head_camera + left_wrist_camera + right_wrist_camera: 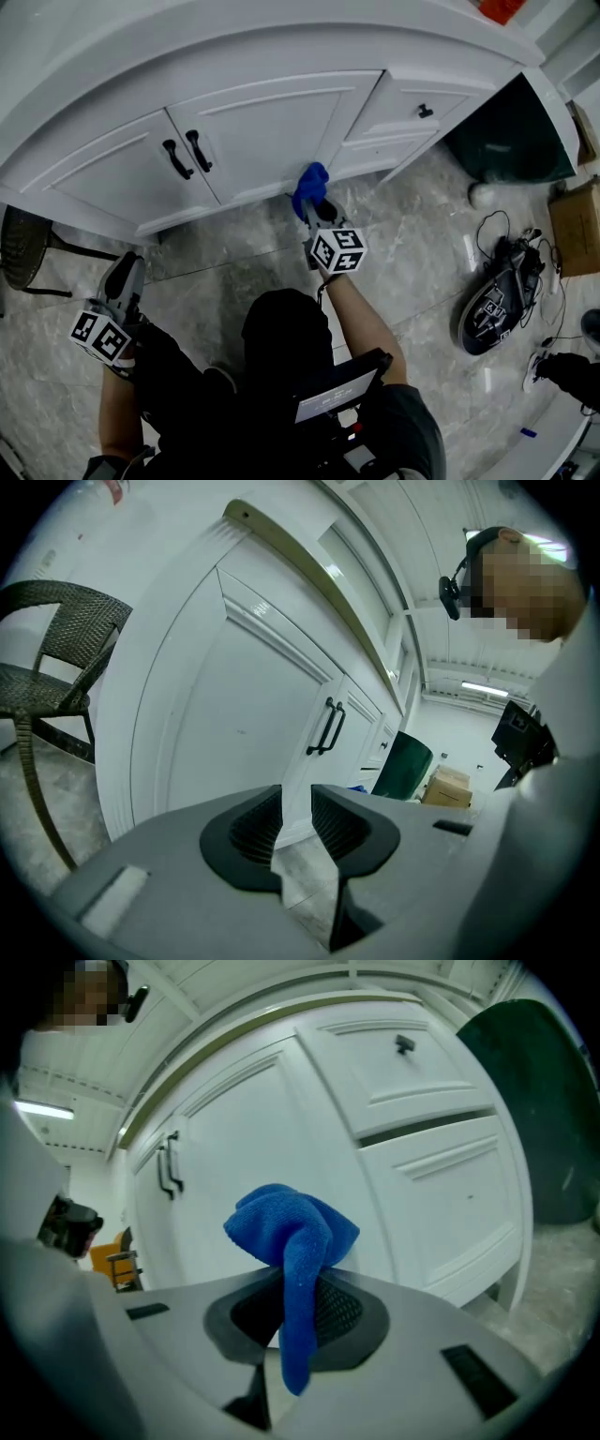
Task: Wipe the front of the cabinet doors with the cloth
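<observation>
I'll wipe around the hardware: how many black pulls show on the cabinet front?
3: one bar handle and its twin where the doors meet; one knob on the upper drawer. Others may be hidden.

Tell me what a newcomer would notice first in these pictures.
The bright blue cloth stands out, clamped in the right gripper at the foot of the white cabinet doors. Next come the doors' two black handles, side by side. The left gripper hangs open and empty, low at the left near a wicker chair.
</observation>
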Motion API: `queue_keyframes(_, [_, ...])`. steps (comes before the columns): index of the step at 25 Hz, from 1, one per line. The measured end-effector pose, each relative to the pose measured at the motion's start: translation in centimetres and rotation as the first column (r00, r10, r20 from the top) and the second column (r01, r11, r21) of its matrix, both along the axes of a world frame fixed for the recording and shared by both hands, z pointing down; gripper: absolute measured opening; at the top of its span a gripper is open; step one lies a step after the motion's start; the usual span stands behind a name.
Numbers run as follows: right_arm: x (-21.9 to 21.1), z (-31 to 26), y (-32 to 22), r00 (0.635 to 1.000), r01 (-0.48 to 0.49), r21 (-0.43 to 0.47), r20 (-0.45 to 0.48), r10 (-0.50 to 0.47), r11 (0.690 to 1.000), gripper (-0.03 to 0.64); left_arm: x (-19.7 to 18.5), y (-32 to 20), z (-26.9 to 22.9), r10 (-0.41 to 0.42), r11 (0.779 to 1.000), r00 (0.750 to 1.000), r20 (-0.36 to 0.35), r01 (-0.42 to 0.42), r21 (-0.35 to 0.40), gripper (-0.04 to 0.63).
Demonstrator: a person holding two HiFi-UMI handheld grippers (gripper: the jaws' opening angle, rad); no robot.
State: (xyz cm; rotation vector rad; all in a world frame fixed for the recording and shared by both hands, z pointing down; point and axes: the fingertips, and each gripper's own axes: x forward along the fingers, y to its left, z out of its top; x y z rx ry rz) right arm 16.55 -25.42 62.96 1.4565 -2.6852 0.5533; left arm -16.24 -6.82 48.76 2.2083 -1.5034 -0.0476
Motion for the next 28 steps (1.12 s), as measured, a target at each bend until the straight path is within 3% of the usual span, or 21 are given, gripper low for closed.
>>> queue_keyframes(3, [-6.8, -1.0, 3.2, 0.978, 0.210, 0.028, 0.003, -0.210, 0.977, 0.052, 0.2, -0.2, 0.2, -0.005, 1.000, 0.999, -0.035, 0.004, -0.003, 0.098])
queue_keyframes(6, [-13.5, -1.4, 5.6, 0.913, 0.406, 0.067, -0.008, -0.407, 0.911, 0.052, -0.2, 0.3, 0.4, -0.011, 1.000, 1.000, -0.029, 0.011, -0.009, 0.098])
queue_keyframes(9, [-18.4, -0.6, 6.3, 0.857, 0.515, 0.094, -0.046, -0.513, 0.852, 0.052, -1.8, 1.0, 0.4, -0.039, 0.999, 0.999, 0.008, 0.039, -0.017, 0.098])
queue_keyframes(11, [-20.3, 0.8, 6.0, 0.843, 0.537, 0.084, -0.070, -0.533, 0.839, 0.052, -2.8, 1.5, 0.5, -0.065, 0.998, 0.998, 0.018, 0.066, -0.025, 0.098])
queue_keyframes(14, [-21.5, 3.4, 4.8, 0.847, 0.528, 0.059, -0.097, -0.522, 0.847, 0.052, -4.0, 2.2, 0.7, -0.093, 0.995, 0.995, 0.040, 0.095, -0.039, 0.098])
queue_keyframes(19, [-20.0, 5.3, 2.6, 0.886, 0.456, 0.050, -0.119, -0.448, 0.889, 0.052, -4.0, 2.3, 1.5, -0.097, 0.993, 0.994, 0.043, 0.100, -0.061, 0.098])
queue_keyframes(28, [-10.0, 5.8, -1.4, 0.970, 0.225, 0.021, -0.097, -0.222, 0.974, 0.052, -0.9, 0.0, 1.4, -0.031, 0.998, 0.999, 0.026, 0.032, -0.053, 0.098])
